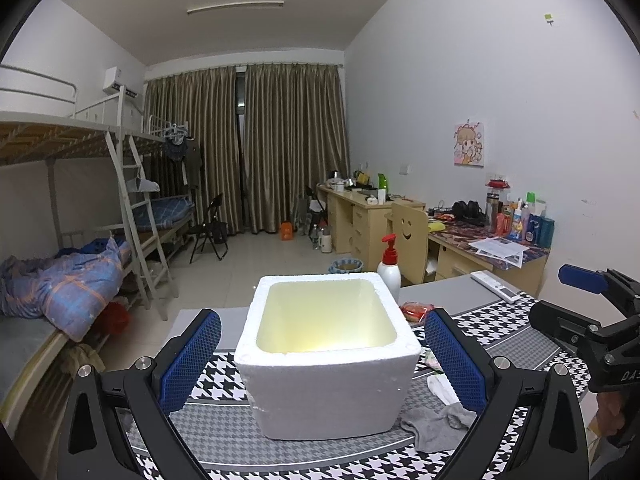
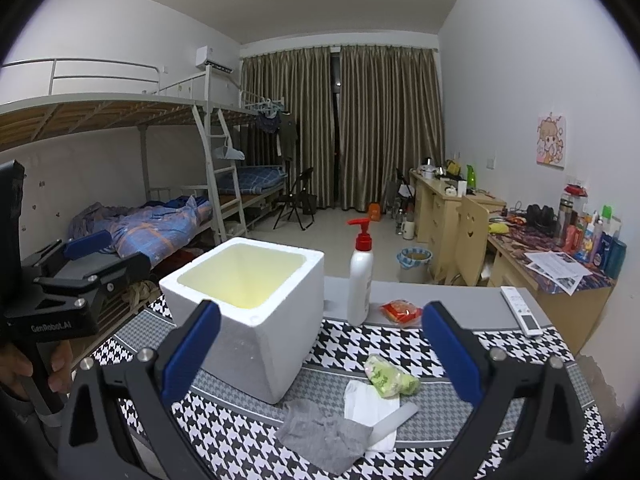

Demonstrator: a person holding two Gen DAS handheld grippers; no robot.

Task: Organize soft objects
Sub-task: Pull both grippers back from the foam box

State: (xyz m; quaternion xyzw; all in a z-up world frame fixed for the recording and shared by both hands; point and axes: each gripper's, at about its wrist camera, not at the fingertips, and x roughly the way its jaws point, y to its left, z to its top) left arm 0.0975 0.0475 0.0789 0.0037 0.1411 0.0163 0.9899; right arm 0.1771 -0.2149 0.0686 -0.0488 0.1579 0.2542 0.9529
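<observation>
A desk is carrying the scene, its top draped in a houndstooth cloth that is covering the near part and leaving a grey strip bare at the far edge. A white foam box is sitting open-topped on the cloth toward the left, its pale yellow inside showing nothing in either view. The left gripper is hovering right at the box's near side, its blue fingers spread wide to either side of the box and holding nothing. The right gripper is hanging over the cloth to the right of the box, its fingers also wide apart and empty. A white pump bottle with a red head is standing upright behind the box's right corner. The soft things are lying on the cloth just right of the box: a crumpled grey sock nearest the camera, touching a white cloth beside it, and a green-and-white bundle resting against the white cloth's far edge. A white remote is lying on the grey strip at far right. A small red packet is sitting just right of the bottle.
</observation>
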